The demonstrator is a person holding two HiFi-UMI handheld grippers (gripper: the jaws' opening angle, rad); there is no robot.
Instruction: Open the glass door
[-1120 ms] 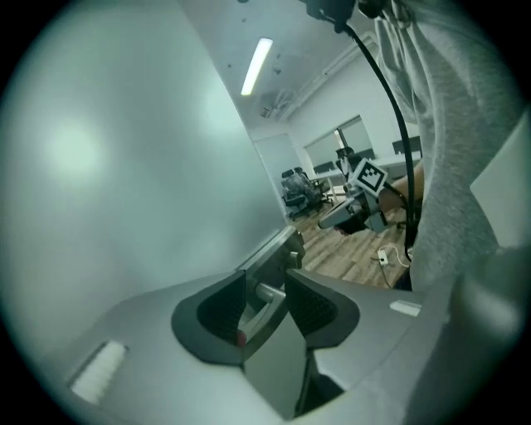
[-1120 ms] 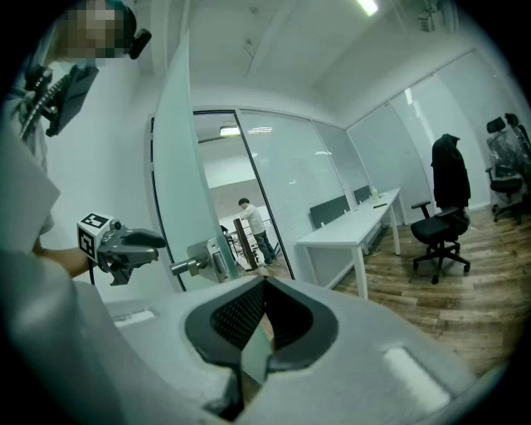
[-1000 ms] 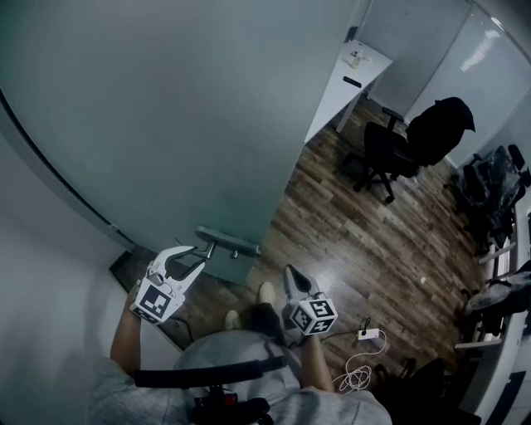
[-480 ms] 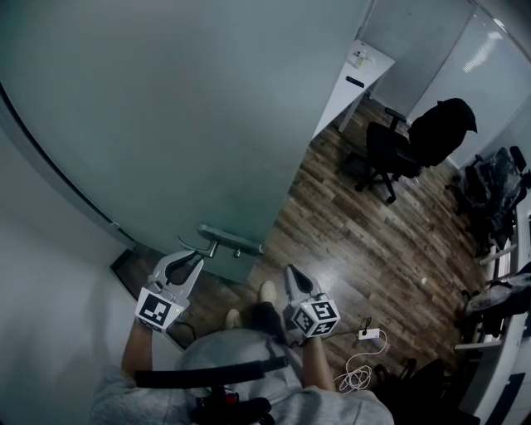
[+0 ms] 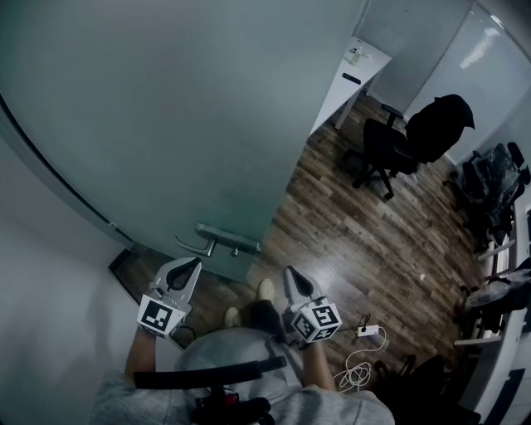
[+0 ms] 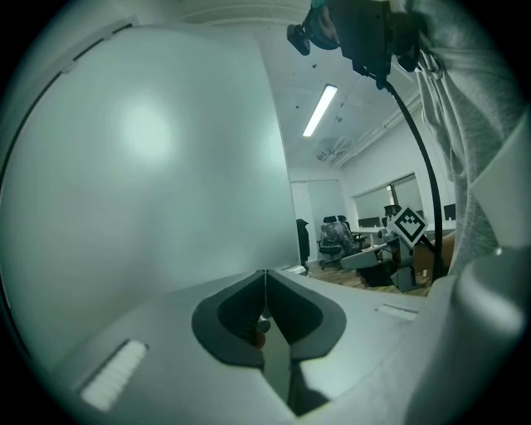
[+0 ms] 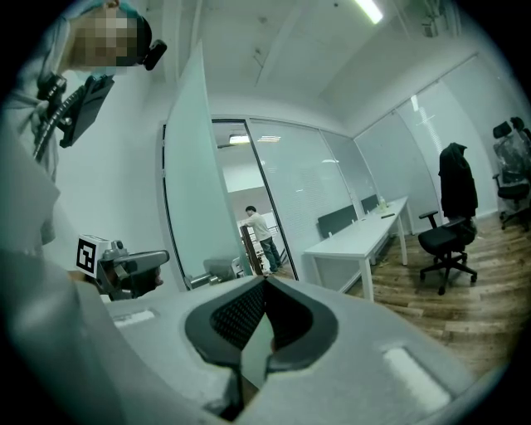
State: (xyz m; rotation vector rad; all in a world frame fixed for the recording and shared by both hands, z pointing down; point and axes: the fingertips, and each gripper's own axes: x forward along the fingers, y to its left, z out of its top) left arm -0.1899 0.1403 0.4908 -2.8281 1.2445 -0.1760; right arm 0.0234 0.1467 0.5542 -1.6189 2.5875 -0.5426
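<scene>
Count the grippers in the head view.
2. The left gripper, jaws just closed on nothing, sits near the door handle; the right gripper, shut and empty, hangs above the wooden floor. None hidden.

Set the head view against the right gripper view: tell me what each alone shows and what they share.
Only the head view: a power strip and the wearer's shoes. Only the right gripper view: a person standing in the distance, and a ceiling light. Both: the glass door, the white desk, the black chair and the right gripper, its jaws shut and empty.
</scene>
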